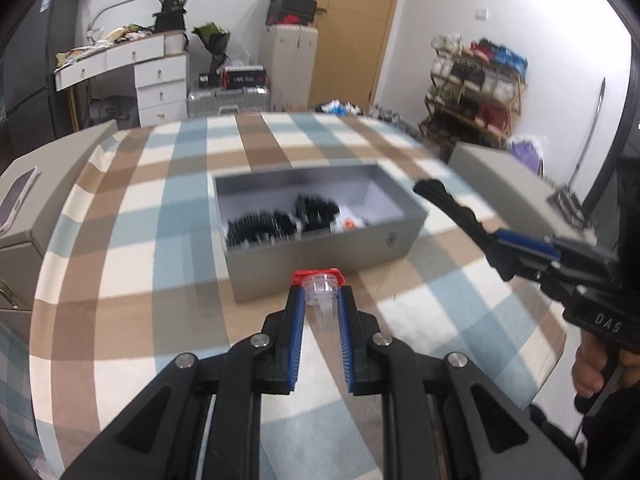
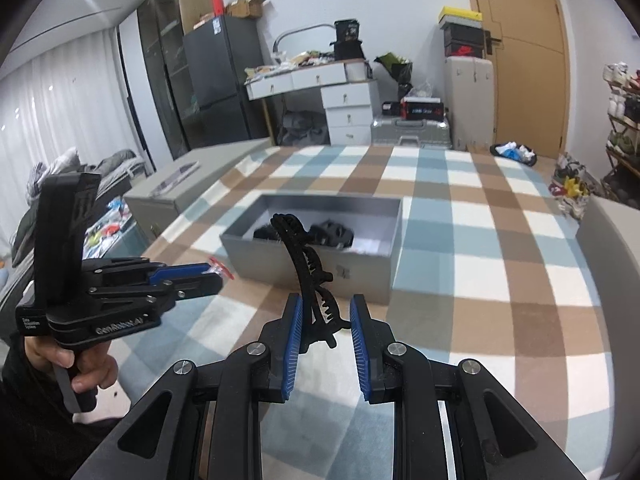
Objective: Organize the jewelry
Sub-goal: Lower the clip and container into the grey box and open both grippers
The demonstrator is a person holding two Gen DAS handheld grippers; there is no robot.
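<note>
Bright, even indoor light, glaring ceiling spots, fisheye-bent edges, perhaps slight motion blur throughout.

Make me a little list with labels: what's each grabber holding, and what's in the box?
left hand-held gripper: shut on a small clear plastic clip with a red top
right hand-held gripper: shut on a long black curved hair claw clip
open grey rectangular box: holds several black toothed hair clips and something small, white and orange
surface: blue, brown and cream checked tablecloth
</note>
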